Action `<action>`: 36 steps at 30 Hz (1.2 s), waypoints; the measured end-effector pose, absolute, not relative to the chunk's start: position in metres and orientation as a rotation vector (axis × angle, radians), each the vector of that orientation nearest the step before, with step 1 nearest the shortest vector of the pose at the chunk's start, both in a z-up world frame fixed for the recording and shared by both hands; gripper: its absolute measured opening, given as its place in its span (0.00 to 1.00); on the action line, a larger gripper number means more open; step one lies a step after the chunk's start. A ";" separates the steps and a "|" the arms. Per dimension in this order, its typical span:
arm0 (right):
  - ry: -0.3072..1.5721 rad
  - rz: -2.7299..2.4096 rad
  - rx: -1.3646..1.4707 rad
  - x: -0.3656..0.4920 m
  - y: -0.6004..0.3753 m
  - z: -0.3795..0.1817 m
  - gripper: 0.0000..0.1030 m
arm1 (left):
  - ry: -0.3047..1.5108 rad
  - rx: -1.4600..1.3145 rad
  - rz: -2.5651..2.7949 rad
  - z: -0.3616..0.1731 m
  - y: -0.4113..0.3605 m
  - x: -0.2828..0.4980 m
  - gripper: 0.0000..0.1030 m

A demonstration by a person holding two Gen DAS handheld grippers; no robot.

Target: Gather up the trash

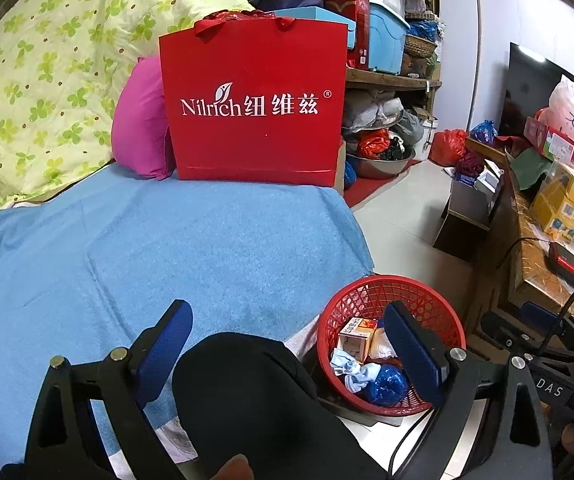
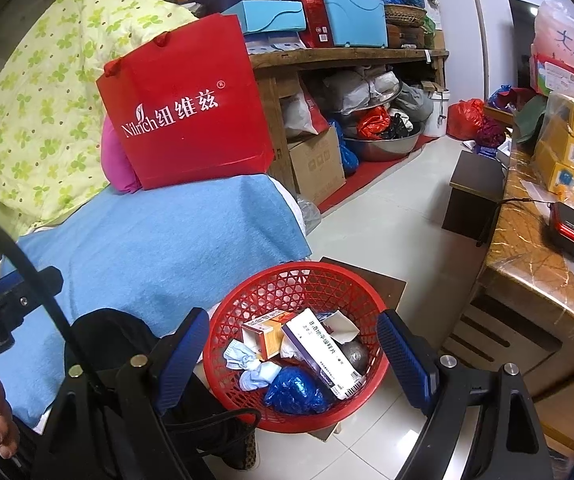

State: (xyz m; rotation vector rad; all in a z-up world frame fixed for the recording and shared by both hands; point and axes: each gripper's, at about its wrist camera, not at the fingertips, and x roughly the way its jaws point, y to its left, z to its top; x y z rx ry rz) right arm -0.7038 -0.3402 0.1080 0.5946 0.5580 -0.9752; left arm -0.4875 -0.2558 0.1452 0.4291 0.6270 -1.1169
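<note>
A red mesh basket [image 2: 247,304] stands on the floor beside the bed; it also shows in the left wrist view [image 1: 439,316]. It holds a white and purple medicine box [image 2: 321,350], an orange box [image 2: 265,330], a crumpled pale blue mask [image 2: 253,368], a blue plastic wad [image 2: 293,392] and a grey ball [image 2: 354,354]. My right gripper [image 2: 293,350] is open and empty just above the basket. My left gripper [image 1: 287,338] is open and empty over the person's black-clad knee [image 1: 247,384].
A blue towel [image 1: 159,248] covers the bed, with a red paper bag [image 1: 253,108], a pink pillow [image 1: 141,120] and a green-patterned quilt [image 1: 35,72] behind. A cluttered shelf [image 2: 351,56] stands at the back. A marble-topped counter [image 2: 535,256] with boxes is at the right.
</note>
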 end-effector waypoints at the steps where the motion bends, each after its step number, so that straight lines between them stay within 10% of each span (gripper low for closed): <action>1: 0.557 -0.976 0.595 -0.704 -0.340 0.108 0.85 | 0.627 0.429 -1.118 0.145 -0.256 -0.488 0.93; 36: 0.549 -1.001 0.609 -0.711 -0.337 0.105 0.85 | 0.631 0.470 -1.191 0.137 -0.263 -0.505 0.93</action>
